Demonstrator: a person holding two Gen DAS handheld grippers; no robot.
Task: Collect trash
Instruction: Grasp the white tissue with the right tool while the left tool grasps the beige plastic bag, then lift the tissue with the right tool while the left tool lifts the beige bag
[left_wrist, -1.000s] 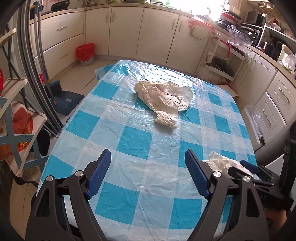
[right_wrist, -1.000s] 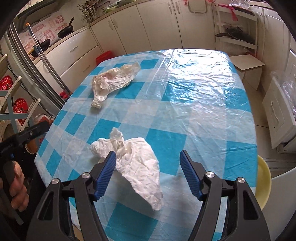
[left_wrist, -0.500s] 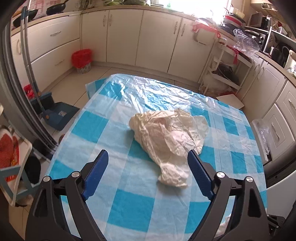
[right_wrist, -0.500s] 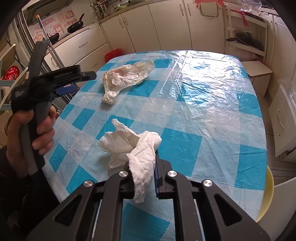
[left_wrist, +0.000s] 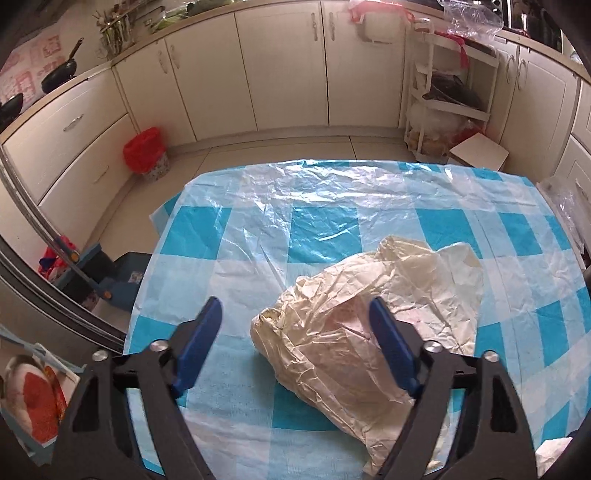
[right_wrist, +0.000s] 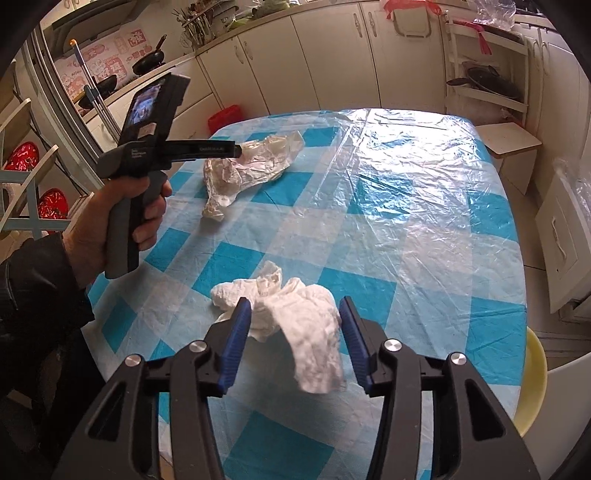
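cream bag (left_wrist: 369, 332): near end was hidden behind the right finger (left_wrist: 391, 350)
white tissue (left_wrist: 554, 456): was cut off at the frame corner (only a scrap showed)

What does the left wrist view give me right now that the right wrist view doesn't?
Left wrist only: the cream plastic bag close up, partly between the left gripper's open jaws, which have just been closing; a blue dustpan on the floor.

Right wrist only: the white tissue between the right gripper's reopened jaws; the hand holding the left gripper; a yellow chair.

Both: checked tablecloth, red bin.
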